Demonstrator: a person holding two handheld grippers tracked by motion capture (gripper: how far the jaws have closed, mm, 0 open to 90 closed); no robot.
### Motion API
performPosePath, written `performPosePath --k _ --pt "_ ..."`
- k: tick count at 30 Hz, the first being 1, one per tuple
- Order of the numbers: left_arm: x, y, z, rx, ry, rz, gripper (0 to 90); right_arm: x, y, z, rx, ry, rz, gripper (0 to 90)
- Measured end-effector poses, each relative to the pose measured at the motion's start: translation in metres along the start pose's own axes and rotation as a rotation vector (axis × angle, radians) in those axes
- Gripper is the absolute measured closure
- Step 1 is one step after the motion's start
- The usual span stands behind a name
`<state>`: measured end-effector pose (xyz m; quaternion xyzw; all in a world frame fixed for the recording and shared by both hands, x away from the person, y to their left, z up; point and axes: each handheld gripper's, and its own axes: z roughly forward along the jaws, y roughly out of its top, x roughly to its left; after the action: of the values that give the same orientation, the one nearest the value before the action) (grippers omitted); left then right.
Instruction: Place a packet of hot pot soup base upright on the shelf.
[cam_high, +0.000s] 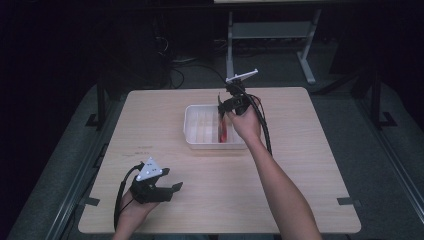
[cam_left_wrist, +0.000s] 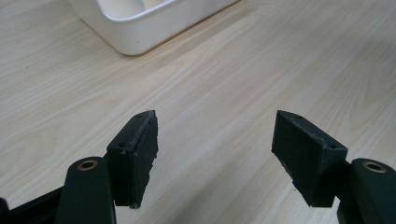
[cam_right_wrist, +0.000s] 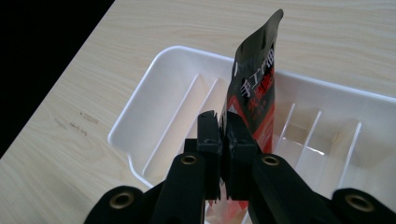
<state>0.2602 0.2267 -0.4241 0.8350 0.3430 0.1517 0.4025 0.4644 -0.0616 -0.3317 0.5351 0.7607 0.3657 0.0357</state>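
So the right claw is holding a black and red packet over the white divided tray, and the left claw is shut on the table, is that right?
Not quite. The left claw is open, not shut: the left gripper view shows its jaws wide apart with bare wooden table between them. The rest holds: the right claw is shut on the black and red packet over the white divided tray.

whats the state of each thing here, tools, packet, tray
left tool: open, nothing between its jaws, held low over the table
right tool: shut on the packet, above the tray
packet: black and red, pinched at its lower part, standing upright over the tray
tray: white, upright on the table, divided by ribs, the compartments that can be seen are empty
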Motion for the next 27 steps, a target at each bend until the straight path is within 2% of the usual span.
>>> performPosePath --k 18,27 --pt "-0.001 0.0 0.002 0.008 -0.001 0.006 30.9 0.0 -0.009 -0.003 0.033 0.013 -0.035 81.0" --pt "0.0 0.0 0.002 0.01 -0.001 0.003 30.9 0.002 -0.011 -0.005 0.044 0.009 -0.068 77.5"
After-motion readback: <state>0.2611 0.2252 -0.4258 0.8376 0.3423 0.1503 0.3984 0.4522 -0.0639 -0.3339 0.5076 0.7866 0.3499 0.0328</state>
